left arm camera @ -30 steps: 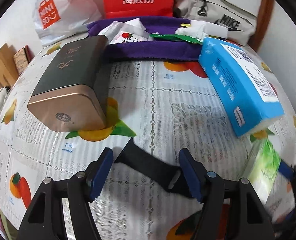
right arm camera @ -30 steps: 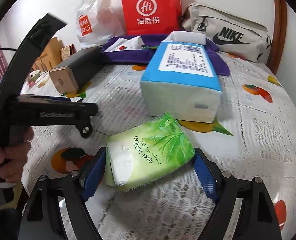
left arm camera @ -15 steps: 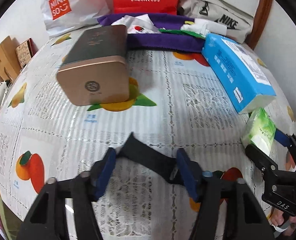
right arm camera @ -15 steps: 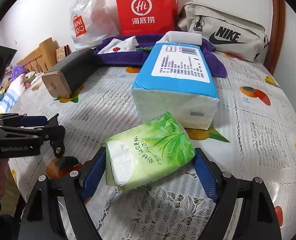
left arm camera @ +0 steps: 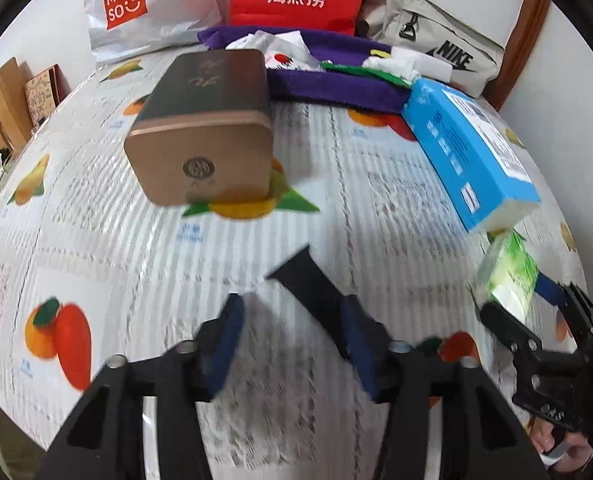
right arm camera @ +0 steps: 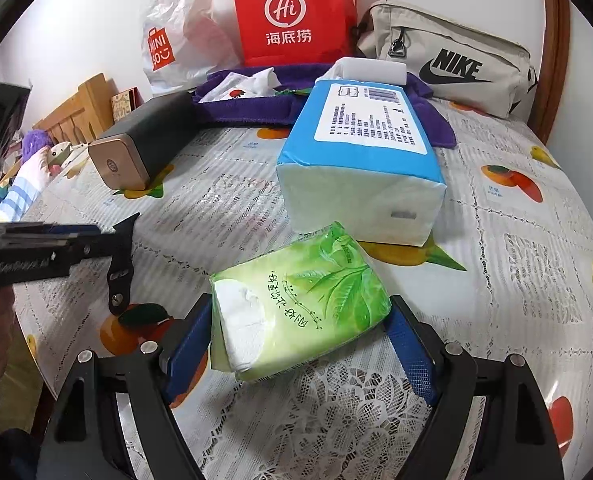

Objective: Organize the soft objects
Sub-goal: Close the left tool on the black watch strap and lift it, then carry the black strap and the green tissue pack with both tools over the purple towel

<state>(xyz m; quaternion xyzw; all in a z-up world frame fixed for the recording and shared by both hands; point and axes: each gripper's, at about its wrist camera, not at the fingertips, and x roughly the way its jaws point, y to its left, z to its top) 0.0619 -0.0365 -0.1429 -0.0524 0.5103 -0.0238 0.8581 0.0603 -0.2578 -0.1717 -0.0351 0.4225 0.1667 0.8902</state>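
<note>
Right wrist view: right gripper clamps the green tissue pack between its blue pads, above the fruit-print tablecloth.
Blue tissue pack: just behind the green one.
Left gripper: fingers spread, holding nothing, over the cloth.
Gold-ended box: ahead of the left gripper.
Purple towel: at the back.

Bed w/ white lace-and-fruit print cover filled most of the view. Plain white wall stood behind the bed; brown wooden post rose at the bed's far right corner. Light wooden furniture stood beside the bed's left edge. Lighting was even, soft.
</note>
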